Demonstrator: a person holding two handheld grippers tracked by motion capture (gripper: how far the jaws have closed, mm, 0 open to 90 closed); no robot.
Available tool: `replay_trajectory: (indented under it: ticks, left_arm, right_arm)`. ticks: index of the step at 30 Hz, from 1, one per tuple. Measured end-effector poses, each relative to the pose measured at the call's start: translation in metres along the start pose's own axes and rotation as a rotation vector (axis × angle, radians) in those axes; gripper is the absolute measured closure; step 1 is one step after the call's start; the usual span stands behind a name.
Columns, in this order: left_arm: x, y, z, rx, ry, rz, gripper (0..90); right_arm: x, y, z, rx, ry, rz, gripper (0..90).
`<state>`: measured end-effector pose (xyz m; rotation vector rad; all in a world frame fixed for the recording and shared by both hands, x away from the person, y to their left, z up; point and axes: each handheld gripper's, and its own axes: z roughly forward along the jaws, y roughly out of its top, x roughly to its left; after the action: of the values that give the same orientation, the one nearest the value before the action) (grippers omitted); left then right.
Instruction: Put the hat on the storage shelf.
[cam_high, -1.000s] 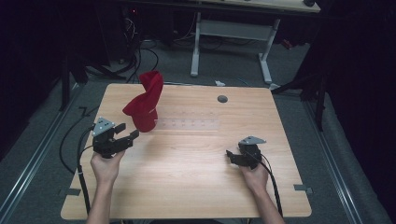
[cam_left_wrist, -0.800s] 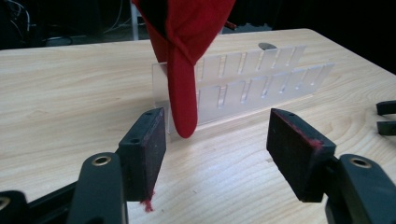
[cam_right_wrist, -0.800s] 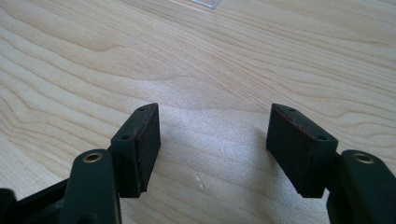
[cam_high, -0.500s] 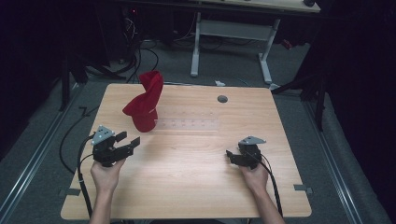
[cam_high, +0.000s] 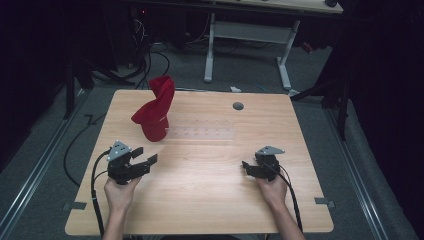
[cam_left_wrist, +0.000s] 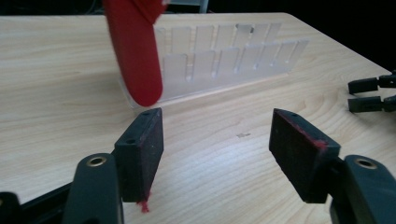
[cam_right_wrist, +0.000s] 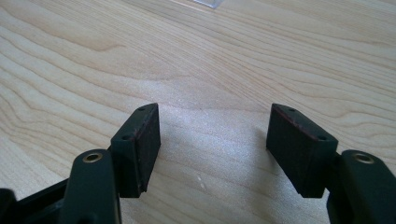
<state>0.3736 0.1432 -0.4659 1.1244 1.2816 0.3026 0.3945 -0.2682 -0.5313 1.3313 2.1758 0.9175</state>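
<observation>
A red cloth (cam_high: 152, 112) stands bunched up over the left end of a clear plastic rack (cam_high: 205, 134) near the back of the wooden table (cam_high: 210, 200). My left gripper (cam_high: 145, 155) sits front-left of the cloth, open and empty, apart from it. In the left gripper view the open gripper (cam_left_wrist: 215, 154) has red lint on its pads, with the red cloth (cam_left_wrist: 133, 51) and the slotted rack (cam_left_wrist: 233, 56) just beyond. My right gripper (cam_high: 246, 168) rests at the front right, open with nothing in it. In its own view the gripper (cam_right_wrist: 212, 140) has bare wood between its jaws.
A round grey grommet (cam_high: 238, 106) is set in the table near the back edge. A white desk frame (cam_high: 245, 30) and floor cables (cam_high: 150, 55) lie beyond the table. The other gripper (cam_left_wrist: 373, 93) shows at the right edge of the left gripper view.
My left gripper has drawn back from the red cloth toward the front edge and sunk a little. The right gripper has stayed where it was.
</observation>
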Motion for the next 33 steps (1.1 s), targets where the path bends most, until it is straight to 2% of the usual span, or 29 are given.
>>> replay_trajectory:
  ticks: [2,5,15,17,20,21,27,33]
  left_arm:
    - [-0.001,-0.003,0.003,0.013,-0.003,-0.007,38.6]
    - [-0.005,-0.011,0.01,0.028,0.001,0.02,38.9]
    - [-0.012,-0.029,0.021,0.076,-0.017,0.028,38.4]
    - [-0.015,-0.035,0.026,0.097,-0.022,0.047,38.4]
    - [-0.019,-0.048,0.034,0.134,-0.007,0.103,38.2]
    - [-0.02,-0.049,0.035,0.139,-0.011,0.103,38.2]
    - [-0.022,-0.057,0.042,0.13,-0.019,0.088,38.2]
    - [-0.021,-0.066,0.05,0.141,0.001,0.107,38.2]
  right_arm:
    - [0.0,0.0,0.0,0.0,0.0,0.001,35.4]
    - [0.0,0.0,0.0,-0.001,0.0,-0.001,35.4]
    - [0.0,0.0,0.0,-0.001,0.0,-0.002,35.4]
    - [0.0,0.0,0.0,-0.001,0.0,-0.002,35.4]
    - [0.0,0.0,0.0,-0.001,0.0,-0.001,35.4]
    - [0.0,0.0,0.0,-0.001,0.0,-0.001,35.4]
    - [0.0,0.0,0.0,-0.001,0.001,-0.002,35.4]
    - [0.0,0.0,0.0,-0.001,0.003,-0.005,35.4]
